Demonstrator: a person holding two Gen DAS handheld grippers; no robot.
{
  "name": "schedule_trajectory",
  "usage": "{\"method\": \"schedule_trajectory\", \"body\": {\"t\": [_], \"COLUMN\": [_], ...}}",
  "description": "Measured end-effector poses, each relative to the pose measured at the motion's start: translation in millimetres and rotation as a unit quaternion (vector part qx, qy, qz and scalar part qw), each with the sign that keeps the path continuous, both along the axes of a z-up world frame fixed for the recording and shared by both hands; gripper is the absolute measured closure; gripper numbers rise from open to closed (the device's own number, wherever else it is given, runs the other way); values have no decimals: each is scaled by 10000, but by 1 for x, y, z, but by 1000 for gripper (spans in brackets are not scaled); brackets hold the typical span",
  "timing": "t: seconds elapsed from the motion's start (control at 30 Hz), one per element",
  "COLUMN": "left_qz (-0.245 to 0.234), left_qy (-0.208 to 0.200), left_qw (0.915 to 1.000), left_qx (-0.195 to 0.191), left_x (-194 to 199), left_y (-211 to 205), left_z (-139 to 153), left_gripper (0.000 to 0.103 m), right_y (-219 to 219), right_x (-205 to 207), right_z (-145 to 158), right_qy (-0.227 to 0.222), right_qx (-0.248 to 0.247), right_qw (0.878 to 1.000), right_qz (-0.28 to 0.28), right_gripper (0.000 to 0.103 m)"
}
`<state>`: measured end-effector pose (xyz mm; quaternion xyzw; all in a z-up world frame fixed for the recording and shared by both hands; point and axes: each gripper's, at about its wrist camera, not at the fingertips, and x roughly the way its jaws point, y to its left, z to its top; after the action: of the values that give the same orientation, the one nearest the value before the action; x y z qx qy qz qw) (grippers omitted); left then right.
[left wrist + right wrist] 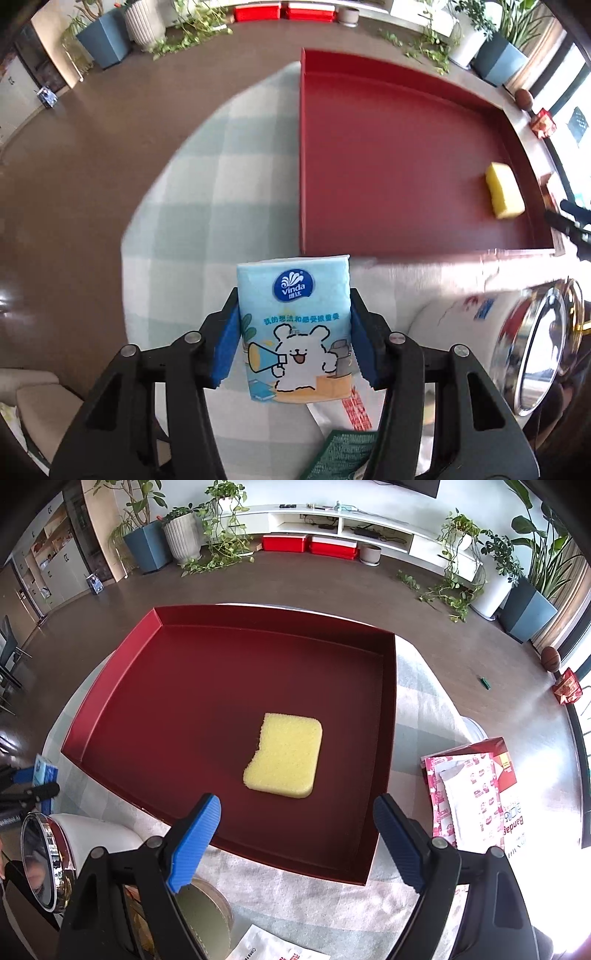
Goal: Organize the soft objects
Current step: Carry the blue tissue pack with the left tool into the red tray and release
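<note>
A: Which is largest?
B: The red tray point(110, 716), bearing the yellow sponge point(284, 755).
A: And the tongs?
B: The left gripper point(293, 341) clamps the tissue pack point(295, 328) beside the tray; the right gripper point(295, 834) gapes, empty, above it.

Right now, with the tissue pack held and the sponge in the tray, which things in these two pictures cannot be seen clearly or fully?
- Tissue pack, left wrist view: its back and pinched sides are hidden by the left hand-held gripper.
- Green packet, left wrist view: cut off by the bottom edge; print too small.
- Sponge, right wrist view: underside hidden against the red tray.
- Round shiny object, right wrist view: half hidden, unidentifiable.
</note>
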<state>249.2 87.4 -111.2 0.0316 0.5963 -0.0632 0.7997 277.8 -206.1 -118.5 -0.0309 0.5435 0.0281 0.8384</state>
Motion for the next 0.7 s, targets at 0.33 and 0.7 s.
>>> {"method": "schedule_trajectory", "body": {"t": [0.33, 0.7], "left_qz": [-301, -813], "left_qy": [-628, -645], "left_qw": [9976, 9944], "left_qx": [-58, -173], "left_x": [68, 108], "left_y": [-37, -80], "left_z": [20, -1], "left_gripper": [52, 52], "right_y": [-1, -6], "right_x": [7, 21], "right_z": [-2, -8], "right_qy": [21, 53], "right_qx": [10, 60], "right_qw": [10000, 9999], "right_qz": [-30, -140], "right_gripper": [16, 16]}}
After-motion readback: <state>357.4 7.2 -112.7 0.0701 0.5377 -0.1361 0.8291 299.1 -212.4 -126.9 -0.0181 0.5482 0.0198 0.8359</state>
